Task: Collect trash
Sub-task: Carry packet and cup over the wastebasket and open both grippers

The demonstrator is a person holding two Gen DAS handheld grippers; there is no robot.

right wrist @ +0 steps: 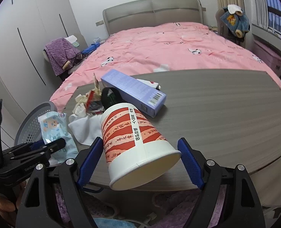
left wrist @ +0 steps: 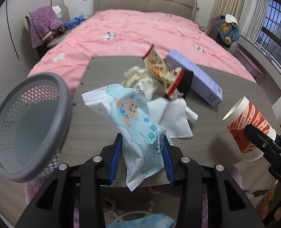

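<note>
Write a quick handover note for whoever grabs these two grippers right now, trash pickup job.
Left gripper: shut on the blue wipes packet, lifted above the table, right of the grey mesh bin.
Right gripper: jaws around the tilted red-and-white paper cup; left pad touches, a gap shows at the right pad, so the grip is uncertain.
Still on the table: purple box, red snack wrapper, crumpled paper, white tissue.
The bin looks empty. Left: bin both held items, then the rest.
</note>
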